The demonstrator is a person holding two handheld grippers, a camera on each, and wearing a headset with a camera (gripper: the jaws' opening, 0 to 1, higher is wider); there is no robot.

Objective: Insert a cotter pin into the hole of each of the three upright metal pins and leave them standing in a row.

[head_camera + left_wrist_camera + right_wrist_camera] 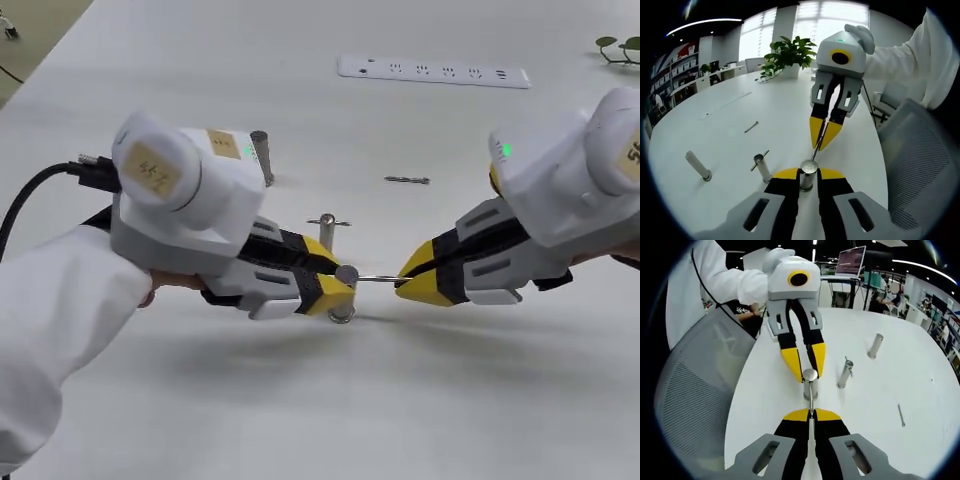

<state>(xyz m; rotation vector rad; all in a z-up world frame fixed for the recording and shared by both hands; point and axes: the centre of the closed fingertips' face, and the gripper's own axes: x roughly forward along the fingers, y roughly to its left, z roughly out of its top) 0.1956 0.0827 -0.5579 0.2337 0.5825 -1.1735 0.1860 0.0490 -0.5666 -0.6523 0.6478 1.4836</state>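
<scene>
Nearest you, your white sleeve point(50, 330) led to the left hand-held gripper point(338, 290), whose yellow-tipped jaws were clamped from both sides on an upright metal pin point(346, 275) that stood with its foot on the white bench point(300, 400). Facing it from your right, the right hand-held gripper point(408, 283) had its jaws pinched together on a thin cotter pin point(378, 279), held level and pointing at that metal pin. The cotter pin's free end met the metal pin just under its round cap, though you could not tell whether it had entered the hole. Just behind the held pin stood a second metal pin point(327, 230), upright, with a cotter pin crosswise through its top. Farther back and to your left, a third metal pin point(262, 155) stood alone, apart from the other two. A loose cotter pin point(407, 180) lay flat on the bench to the right of it. At the far side lay a white power strip point(433, 72), with green leaves point(620, 48) at the far right edge.
</scene>
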